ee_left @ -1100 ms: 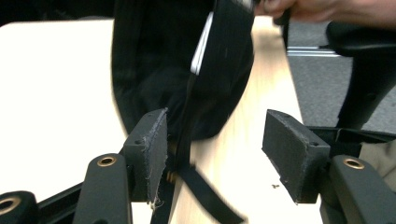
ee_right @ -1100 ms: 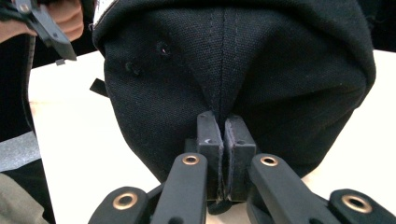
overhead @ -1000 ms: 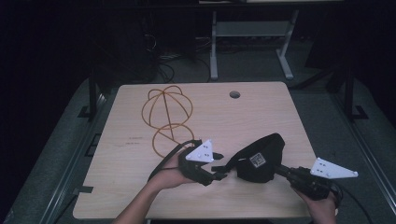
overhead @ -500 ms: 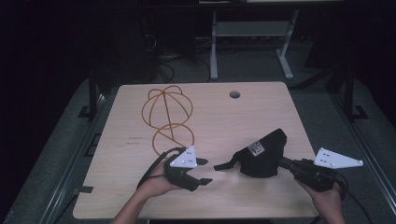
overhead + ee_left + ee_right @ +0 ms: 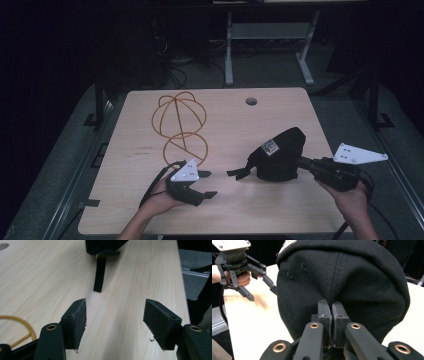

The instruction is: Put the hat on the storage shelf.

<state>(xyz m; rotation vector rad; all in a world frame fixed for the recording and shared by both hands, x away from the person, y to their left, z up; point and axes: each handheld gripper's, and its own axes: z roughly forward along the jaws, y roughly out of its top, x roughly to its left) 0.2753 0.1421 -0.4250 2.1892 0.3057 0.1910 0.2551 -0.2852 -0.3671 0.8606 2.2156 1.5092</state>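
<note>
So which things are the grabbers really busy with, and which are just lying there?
Busy with:
- black cap, pinched by the right gripper
- cap's strap, lying in front of the open left gripper

Just lying there:
- orange wire hoops, flat on the table
- round hole near the table's far edge

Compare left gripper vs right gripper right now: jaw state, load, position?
The left gripper has its jaws spread wide apart with nothing between them; the right gripper has its jaws pressed together on the fabric of the black cap. The left gripper sits near the table's front edge, left of centre, apart from the cap; the right gripper is at the table's right side, touching it. Both are hand-held and carry a grey plate.
</note>
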